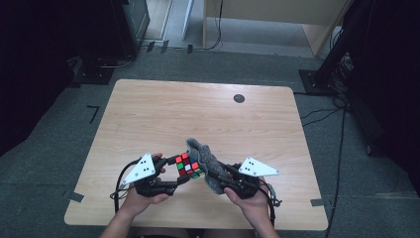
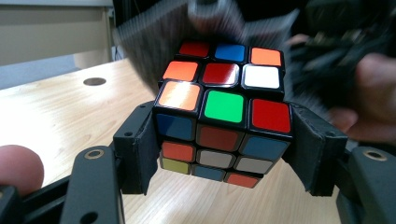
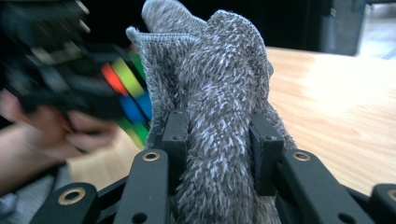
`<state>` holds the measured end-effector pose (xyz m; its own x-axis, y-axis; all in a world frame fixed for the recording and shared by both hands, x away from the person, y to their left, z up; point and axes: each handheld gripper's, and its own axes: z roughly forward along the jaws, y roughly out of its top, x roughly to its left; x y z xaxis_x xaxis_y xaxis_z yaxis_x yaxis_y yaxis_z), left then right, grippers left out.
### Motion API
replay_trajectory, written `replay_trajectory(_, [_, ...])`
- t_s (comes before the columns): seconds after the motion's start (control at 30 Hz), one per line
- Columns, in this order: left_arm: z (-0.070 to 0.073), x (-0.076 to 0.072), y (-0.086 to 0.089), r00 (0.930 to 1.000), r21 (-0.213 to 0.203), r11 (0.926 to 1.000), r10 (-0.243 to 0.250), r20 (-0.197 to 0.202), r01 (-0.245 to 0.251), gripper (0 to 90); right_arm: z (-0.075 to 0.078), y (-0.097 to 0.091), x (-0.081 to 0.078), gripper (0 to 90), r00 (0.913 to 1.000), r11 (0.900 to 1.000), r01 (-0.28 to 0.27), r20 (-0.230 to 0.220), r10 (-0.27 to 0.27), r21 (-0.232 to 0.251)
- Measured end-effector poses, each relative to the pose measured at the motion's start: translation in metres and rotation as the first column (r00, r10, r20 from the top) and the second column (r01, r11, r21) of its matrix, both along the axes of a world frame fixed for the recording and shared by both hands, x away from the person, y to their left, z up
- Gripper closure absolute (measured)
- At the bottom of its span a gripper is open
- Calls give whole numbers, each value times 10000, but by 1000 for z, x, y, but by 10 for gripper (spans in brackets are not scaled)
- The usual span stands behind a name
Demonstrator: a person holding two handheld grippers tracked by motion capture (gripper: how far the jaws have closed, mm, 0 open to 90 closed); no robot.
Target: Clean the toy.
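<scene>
Left gripper view: one cube (image 2: 223, 116), glossy plastic with coloured square stickers, sits clamped between the left gripper (image 2: 224, 154) jaws, lifted off the table (image 2: 56, 112). One grey cloth (image 3: 219, 121), shaggy and bunched, is pinched between the right gripper (image 3: 219, 154) jaws and presses on the cube's far side. Table is pale wood laminate.

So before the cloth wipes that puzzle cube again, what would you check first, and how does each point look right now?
1. Left gripper clamped on the cube: ok, a pad presses on each side.
2. Right gripper clamped on the grey cloth: ok.
3. Cube lifted off the table: ok, wood shows beneath it.
4. Cloth touching the cube: cannot tell, that part is blurred.
5. Cloth bunched enough to wipe with: ok, a thick fold stands above the jaws.
</scene>
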<state>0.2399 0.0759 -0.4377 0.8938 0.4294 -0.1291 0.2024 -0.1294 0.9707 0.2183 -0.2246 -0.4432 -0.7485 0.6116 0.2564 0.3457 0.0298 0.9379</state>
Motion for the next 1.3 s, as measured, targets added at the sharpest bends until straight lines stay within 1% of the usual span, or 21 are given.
replay_trajectory(0.03, [0,1,2,10000,-141,9999,-6,-62,5,338,-2,0,1,667,9999,9997,101,-27,-102,-213])
replay_trajectory(0.1, [0,3,5,9999,-342,9994,17,-168,-23,338,-4,-2,1,672,9998,9996,199,-20,-199,-208])
replay_trajectory(0.17, [-1,4,7,9997,-464,9989,7,-225,-17,338,1,-3,-1,676,9994,9997,226,254,-229,119])
replay_trajectory(0.23, [-2,4,7,9996,-480,9988,-61,-265,49,338,6,-1,-4,678,9980,9988,19,627,-50,498])
replay_trajectory(0.27, [-2,3,6,9995,-547,9985,-112,-285,96,338,8,0,-6,677,9969,9986,-129,787,89,514])
replay_trajectory(0.33, [-1,3,5,9996,-620,9981,-77,-275,60,338,8,6,-8,681,9944,9988,-444,973,422,199])
replay_trajectory(0.37, [-1,3,6,9997,-550,9985,-35,-248,22,338,6,8,-8,682,9931,9991,-411,1097,405,30])
replay_trajectory(0.4, [-1,3,7,9997,-541,9985,-17,-232,4,338,4,8,-8,683,9937,9991,-427,1042,424,0])
replay_trajectory(0.47, [0,4,10,9996,-812,9967,14,-290,-38,338,1,7,-6,685,9951,9994,-317,933,330,-152])
replay_trajectory(0.53, [2,4,13,9994,-1164,9932,20,-331,-59,338,-2,5,-4,689,9960,9988,219,879,-180,-435])
replay_trajectory(0.6, [4,4,15,9994,-1411,9900,7,-339,-55,338,-6,2,-2,691,9961,9978,622,638,-606,-244])
replay_trajectory(0.63, [4,4,16,9994,-1510,9885,24,-350,-77,338,-7,1,-2,691,9969,9978,655,445,-653,-34])
replay_trajectory(0.67, [4,4,16,9991,-1671,9859,-15,-421,-55,338,-9,1,-2,691,9978,9979,591,273,-598,261])
replay_trajectory(0.73, [3,4,14,9987,-1920,9814,-3,-503,-94,338,-13,7,-2,690,9998,9969,217,-3,-217,758])
replay_trajectory(0.8, [2,3,12,9986,-1893,9819,-12,-527,-88,338,-16,19,-5,690,9998,9964,-182,35,180,828])
replay_trajectory(0.93, [1,3,10,9975,-2203,9754,-100,-697,-56,338,-19,40,-12,689,9965,9952,-834,9,834,510])
replay_trajectory(1.07, [3,3,13,9976,-2331,9722,66,-688,-225,338,-22,48,-14,687,9915,9916,-1295,91,1295,48])
replay_trajectory(1.13, [3,4,17,9973,-2452,9688,184,-716,-355,338,-22,47,-14,687,9933,9934,-1106,302,1116,-317])
replay_trajectory(1.17, [3,5,19,9971,-2476,9681,211,-728,-385,338,-21,44,-13,687,9956,9956,-879,302,889,-331])
replay_trajectory(1.23, [3,6,20,9966,-2520,9668,225,-794,-419,338,-18,34,-10,690,9994,9996,-245,242,241,156])
replay_trajectory(1.3, [2,6,18,9964,-2514,9673,140,-834,-346,338,-17,28,-10,690,9998,9966,111,152,-124,812])
